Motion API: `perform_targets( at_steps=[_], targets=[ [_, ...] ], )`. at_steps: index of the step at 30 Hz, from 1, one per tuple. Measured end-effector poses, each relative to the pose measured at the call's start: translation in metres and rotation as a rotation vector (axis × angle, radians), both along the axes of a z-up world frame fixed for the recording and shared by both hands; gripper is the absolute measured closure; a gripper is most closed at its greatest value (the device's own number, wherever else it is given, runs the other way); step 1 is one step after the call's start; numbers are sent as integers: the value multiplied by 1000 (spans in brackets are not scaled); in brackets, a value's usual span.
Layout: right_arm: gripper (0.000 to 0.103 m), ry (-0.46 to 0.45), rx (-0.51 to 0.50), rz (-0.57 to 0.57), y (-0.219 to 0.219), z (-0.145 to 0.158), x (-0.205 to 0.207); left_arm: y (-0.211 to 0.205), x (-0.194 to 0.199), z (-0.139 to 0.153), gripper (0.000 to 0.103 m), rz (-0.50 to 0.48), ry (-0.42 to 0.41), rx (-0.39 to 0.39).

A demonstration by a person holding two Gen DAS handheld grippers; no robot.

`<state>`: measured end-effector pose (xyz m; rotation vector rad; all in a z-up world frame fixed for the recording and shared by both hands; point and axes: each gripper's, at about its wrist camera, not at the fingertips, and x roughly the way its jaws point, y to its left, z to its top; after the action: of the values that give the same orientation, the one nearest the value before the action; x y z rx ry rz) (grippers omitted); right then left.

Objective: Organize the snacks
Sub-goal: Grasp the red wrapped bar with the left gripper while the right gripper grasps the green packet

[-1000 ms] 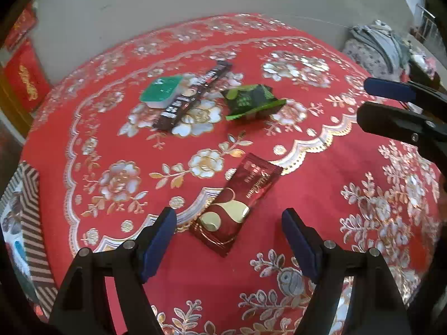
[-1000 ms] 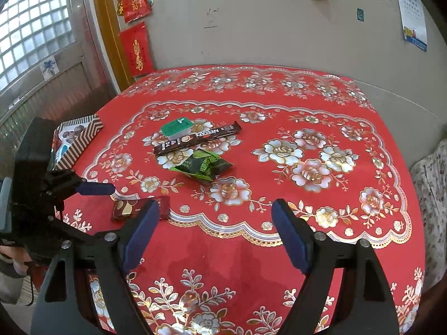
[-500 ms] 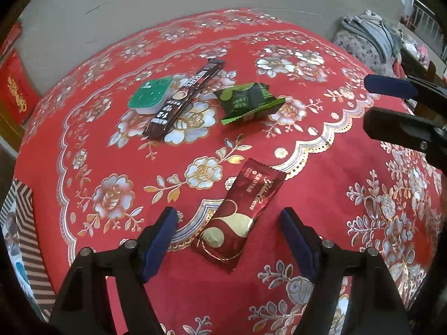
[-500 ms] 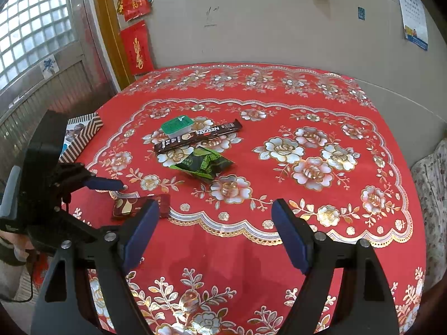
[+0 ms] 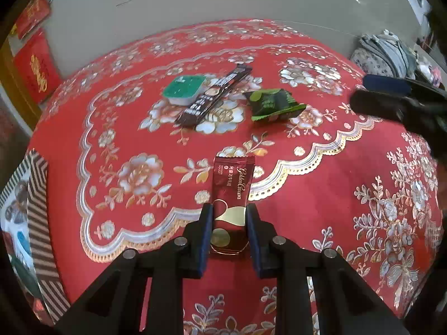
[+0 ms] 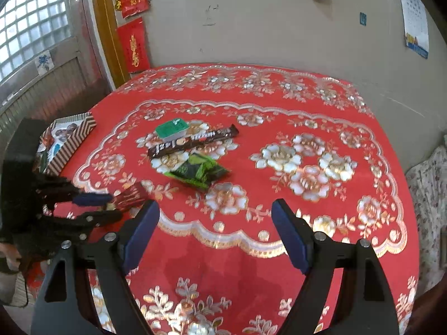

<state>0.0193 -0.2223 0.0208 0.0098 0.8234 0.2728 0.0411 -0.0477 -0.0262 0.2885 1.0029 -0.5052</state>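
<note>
A dark red snack packet (image 5: 233, 178) lies lengthwise on the red flowered tablecloth (image 5: 321, 195). My left gripper (image 5: 229, 209) is closing on it, and its blue pads press the packet's two long sides near its near end. In the right wrist view the same packet (image 6: 131, 195) sticks out of the left gripper (image 6: 111, 206) at the left. My right gripper (image 6: 215, 206) hovers open over bare cloth with nothing between its fingers. Farther back lie a green-lidded tub (image 5: 183, 89), a long dark brown stick packet (image 5: 215, 99) and a green pouch (image 5: 272, 103).
A striped box (image 5: 36, 209) with snacks inside sits at the table's left edge. A wall stands right behind the table. Folded clothes (image 5: 382, 53) lie beyond the table's right side. The right gripper's fingers (image 5: 391, 95) reach in from the right.
The left jaws have closed from wide apart onto the dark red packet, which now lies straight between the pads. The right gripper has stayed put and open.
</note>
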Motion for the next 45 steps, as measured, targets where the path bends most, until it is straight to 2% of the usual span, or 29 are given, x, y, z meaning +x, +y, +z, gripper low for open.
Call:
perform_targets(
  at_steps=[3,5,7,8,10,11,14,16,23,27,29,30,36,45],
  targets=[
    [20,50,58,-3,5,-5,24,3,-5,1,79,14,-10,-2],
    [19,90,69,55,13,-11,40,6,-9,2,79,19,-6,-6],
    [19,112,25,195,29,-18,55,11,-14,6,79,25,-14,-8],
    [19,88,-39,270,39,-21,57,13,-16,7,79,25,-15,-12],
    [19,35,-186,349,50,-27,56,19,-18,11,79,34,-21,-16],
    [19,36,-218,364,52,-31,58,21,-20,13,79,37,-24,-18],
    [19,87,-233,432,54,-44,69,26,-20,17,79,46,-25,-28],
    [19,94,-257,430,54,-50,75,26,-20,18,79,55,-25,-29],
    [19,147,-100,411,39,-55,92,24,-14,15,79,71,-16,-21],
    [22,154,-94,409,42,-57,91,22,-14,13,79,76,-12,-17],
    [42,141,-88,400,42,-56,92,21,-16,12,79,76,-10,-17],
    [56,141,-72,391,40,-54,92,21,-16,12,79,77,-10,-15],
    [60,100,-101,312,39,-50,72,24,-16,13,79,96,-20,-27],
    [60,9,-68,240,46,-23,30,30,-23,18,79,139,-52,-27]
  ],
)
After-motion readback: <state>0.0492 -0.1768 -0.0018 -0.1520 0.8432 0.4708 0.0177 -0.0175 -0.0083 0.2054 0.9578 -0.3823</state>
